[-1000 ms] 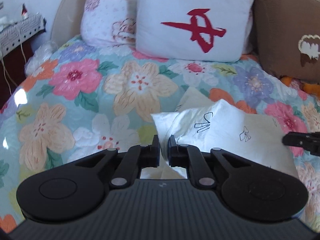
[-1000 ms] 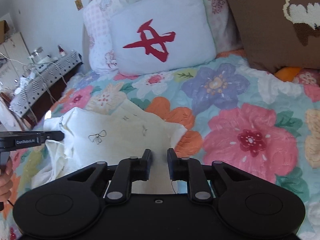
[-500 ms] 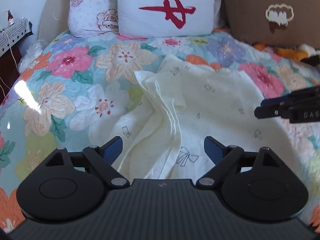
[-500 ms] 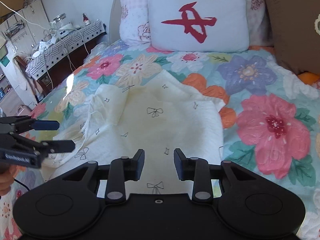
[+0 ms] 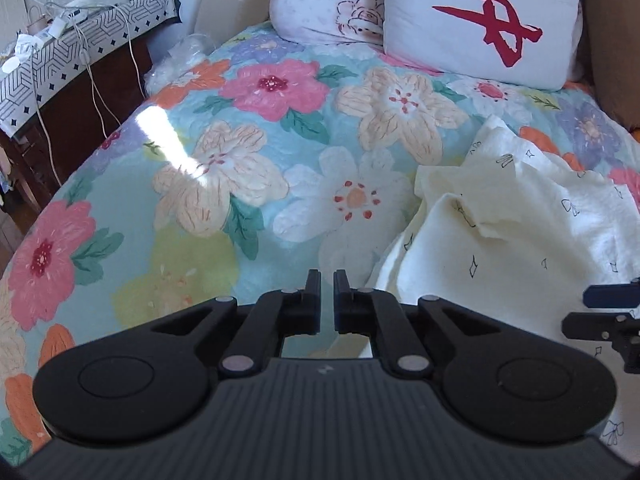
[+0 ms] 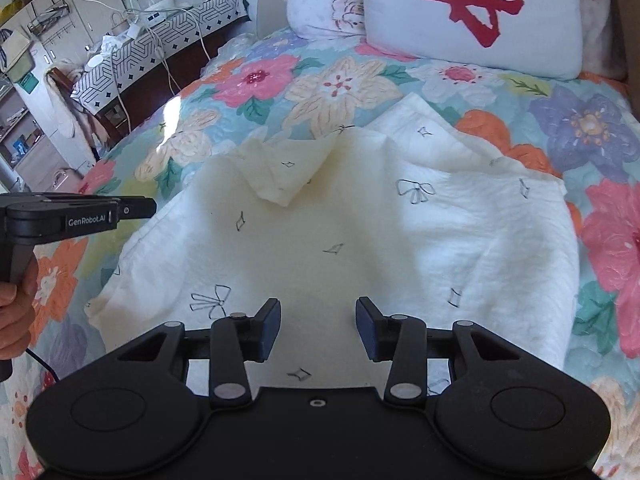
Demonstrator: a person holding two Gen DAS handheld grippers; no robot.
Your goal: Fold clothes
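Observation:
A cream garment [image 6: 360,232] with small black bow prints lies spread on the floral bedspread [image 6: 328,88], with one corner folded over near its far left. In the left wrist view the garment [image 5: 512,240] lies to the right. My left gripper [image 5: 327,280] is shut and empty, over the bedspread just left of the garment's edge; it also shows at the left of the right wrist view [image 6: 136,208]. My right gripper [image 6: 318,312] is open and empty, above the garment's near part. Its fingertips [image 5: 600,296] show at the right edge of the left wrist view.
A white pillow with a red mark [image 5: 484,28], a pink floral pillow [image 5: 324,4] and a brown cushion [image 5: 616,40] stand at the bed's head. A cluttered side table with cables [image 5: 76,48] stands left of the bed.
The left gripper let go of the garment, opened wide, then moved left off it and shut empty. The right gripper opened wider and the garment now lies spread flat.

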